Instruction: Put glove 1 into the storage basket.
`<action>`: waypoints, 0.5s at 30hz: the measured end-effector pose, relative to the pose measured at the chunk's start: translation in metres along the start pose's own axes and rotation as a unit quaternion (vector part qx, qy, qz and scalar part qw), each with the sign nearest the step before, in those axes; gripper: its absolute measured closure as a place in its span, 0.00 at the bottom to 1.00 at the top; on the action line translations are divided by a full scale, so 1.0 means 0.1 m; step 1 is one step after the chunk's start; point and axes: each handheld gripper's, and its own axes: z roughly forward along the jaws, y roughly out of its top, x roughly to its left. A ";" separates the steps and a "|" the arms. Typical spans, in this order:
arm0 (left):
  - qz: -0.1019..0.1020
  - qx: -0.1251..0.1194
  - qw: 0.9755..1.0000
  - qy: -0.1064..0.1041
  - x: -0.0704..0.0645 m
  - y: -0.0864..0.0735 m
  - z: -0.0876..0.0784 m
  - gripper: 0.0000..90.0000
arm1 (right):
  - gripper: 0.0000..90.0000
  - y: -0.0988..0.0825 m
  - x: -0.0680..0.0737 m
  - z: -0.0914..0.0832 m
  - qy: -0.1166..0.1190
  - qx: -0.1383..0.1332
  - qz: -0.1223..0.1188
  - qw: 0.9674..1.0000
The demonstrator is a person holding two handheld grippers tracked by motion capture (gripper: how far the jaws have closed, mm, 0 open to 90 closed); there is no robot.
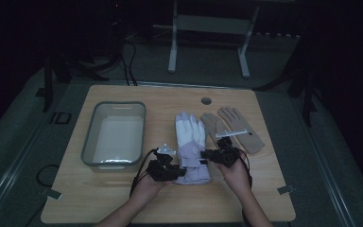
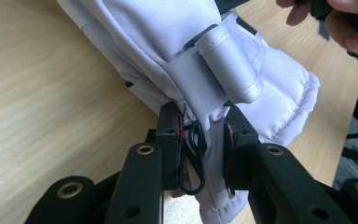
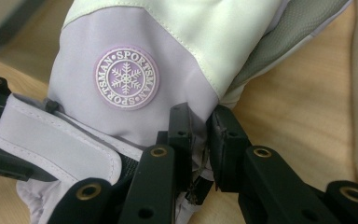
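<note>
Left hand-held gripper [image 1: 170, 166]: clamping the wrist band of the ski glove [image 1: 190, 142], pads closed on a fold of lilac fabric beside a small black clip [image 2: 193, 154]. Right hand-held gripper [image 1: 216, 155]: clamping the opposite edge of the same cuff, just below the round snowflake badge [image 3: 126, 78], fabric pinched between both pads. Holding the glove, therefore, at two points across its cuff end, one hand-held gripper on each side.

Glove position: lying flat on the counter [image 1: 123, 198], near the middle. Long axis running from the cuff, at the person's edge, to the fingertips, pointing away toward the far edge. Both hand-held grippers gripping at the near end of that axis, so the bulk of the glove extending forward and away from them. Neither hand closer than the other: both touching the cuff, left hand [image 1: 146, 187] on the glove's left side, right hand [image 1: 236, 174] on its right.

Measured from the glove: grey bin [image 1: 90, 142] standing just beside it on the left, open and holding nothing visible; pair of tan gloves [image 1: 234, 127] lying just beside it on the right, fingers likewise pointing away, with a pale card [image 1: 231, 134] across them.

Judging the next move: lifting and carrying sideways toward the bin, calling for keeping both grips level to prevent the unsupported finger end from sagging and dragging on the counter or catching the bin's rim.
</note>
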 end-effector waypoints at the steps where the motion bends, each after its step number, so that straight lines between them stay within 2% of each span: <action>1: 0.005 -0.001 1.000 0.002 0.00 0.03 -0.03 0.81 | 0.89 0.02 0.01 -0.02 0.000 -0.004 -0.002 1.000; 8: 0.023 -0.010 1.000 0.013 -0.01 0.22 -0.26 0.81 | 0.89 0.25 0.15 -0.18 -0.004 -0.030 -0.024 0.999; 15: 0.040 -0.009 0.999 0.029 0.02 0.38 -0.47 0.81 | 0.89 0.45 0.30 -0.25 -0.011 -0.048 -0.042 0.998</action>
